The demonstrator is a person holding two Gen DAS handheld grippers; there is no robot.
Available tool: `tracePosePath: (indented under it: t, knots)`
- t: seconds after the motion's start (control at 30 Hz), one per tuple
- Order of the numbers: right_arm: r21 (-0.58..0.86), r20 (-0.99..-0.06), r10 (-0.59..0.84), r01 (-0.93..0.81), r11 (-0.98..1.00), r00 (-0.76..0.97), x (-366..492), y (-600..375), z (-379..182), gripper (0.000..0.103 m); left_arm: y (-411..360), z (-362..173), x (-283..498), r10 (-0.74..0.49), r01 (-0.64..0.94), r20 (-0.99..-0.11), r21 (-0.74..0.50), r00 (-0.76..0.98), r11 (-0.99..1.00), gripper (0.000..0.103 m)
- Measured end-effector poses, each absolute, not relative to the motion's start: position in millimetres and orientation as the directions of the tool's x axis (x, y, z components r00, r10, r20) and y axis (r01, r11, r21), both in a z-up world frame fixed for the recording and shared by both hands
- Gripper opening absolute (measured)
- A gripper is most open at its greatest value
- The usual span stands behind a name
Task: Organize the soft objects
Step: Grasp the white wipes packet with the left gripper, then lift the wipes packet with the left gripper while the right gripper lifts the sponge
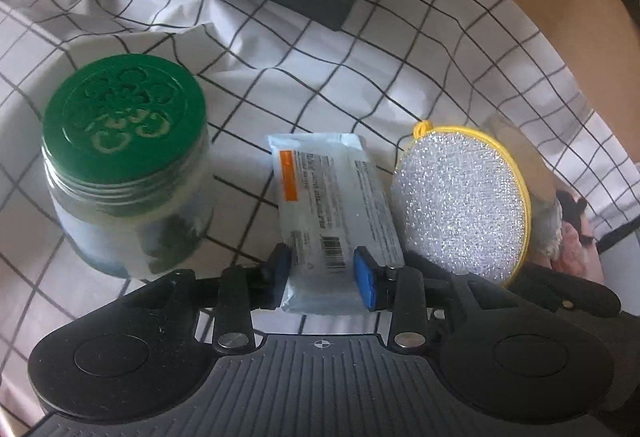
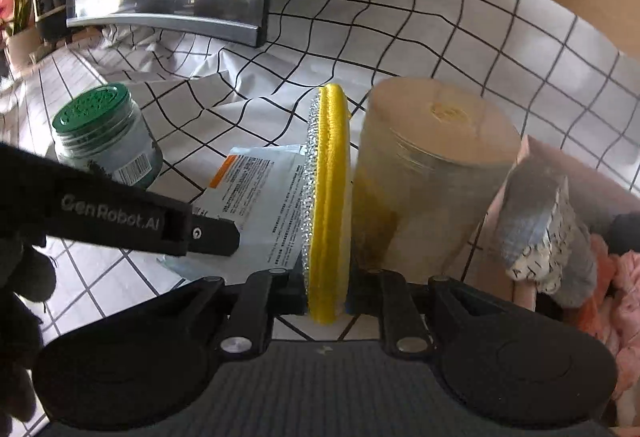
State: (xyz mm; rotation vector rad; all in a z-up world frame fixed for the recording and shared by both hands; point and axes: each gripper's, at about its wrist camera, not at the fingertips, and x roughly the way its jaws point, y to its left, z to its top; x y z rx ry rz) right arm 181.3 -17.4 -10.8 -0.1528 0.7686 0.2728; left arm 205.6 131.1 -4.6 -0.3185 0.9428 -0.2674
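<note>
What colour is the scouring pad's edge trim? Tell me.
Yellow trim on the scouring pad, clearest in the right wrist view.

Soft daylight, mild blur, strong fisheye edge warping.

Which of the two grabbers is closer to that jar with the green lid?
Left. The left gripper, clamping the flat packet, sits just beside the jar. The right gripper, pinching the scrubber, is farther, beyond the packet.

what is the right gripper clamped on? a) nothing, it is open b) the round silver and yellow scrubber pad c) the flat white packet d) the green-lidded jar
b: in the right wrist view the right gripper has its fingers closed on the edge of the upright scrubber pad, while the flat white packet sits between the fingers of the left gripper and the green-lidded jar stands apart.
</note>
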Motion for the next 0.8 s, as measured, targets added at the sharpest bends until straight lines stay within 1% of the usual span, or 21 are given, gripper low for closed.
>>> tracePosePath:
  t: [0.17,0.33,0.47,0.57,0.63,0.7,0.8]
  knots:
    - [0.037,-0.699,0.243,-0.306,0.951,0.672,180.8,-29.7,-11.3,0.015,140.3,-1.9,204.3,-0.402,0.049,-0.737,-0.451,0.543,0.891,0.039]
    - [0.072,-0.693,0.281,-0.325,0.943,0.664,179.0,-30.3,-11.6,0.015,145.1,13.0,192.8,-0.4,0.057,-0.722,-0.45,0.565,0.891,0.039]
    - [0.106,-0.689,0.324,-0.352,0.93,0.649,175.7,-27.5,-10.9,0.015,144.7,33.4,182.8,-0.411,0.104,-0.685,-0.443,0.601,0.891,0.039]
    - [0.104,-0.683,0.339,-0.374,0.922,0.647,173.0,-21.7,-10.1,0.015,136.2,42.7,184.2,-0.39,0.135,-0.686,-0.395,0.615,0.909,0.039]
    - [0.1,-0.68,0.341,-0.378,0.92,0.649,172.5,-20.2,-9.9,0.015,128.3,44.1,188.6,-0.365,0.154,-0.691,-0.35,0.624,0.924,0.041]
    - [0.107,-0.679,0.344,-0.377,0.92,0.648,172.3,-22.0,-9.9,0.015,121.0,42.6,194.5,-0.332,0.154,-0.704,-0.306,0.628,0.939,0.045]
    - [0.11,-0.679,0.345,-0.375,0.921,0.648,171.5,-25.8,-10.5,0.015,115.1,35.0,207.7,-0.26,0.12,-0.735,-0.239,0.626,0.964,0.045]
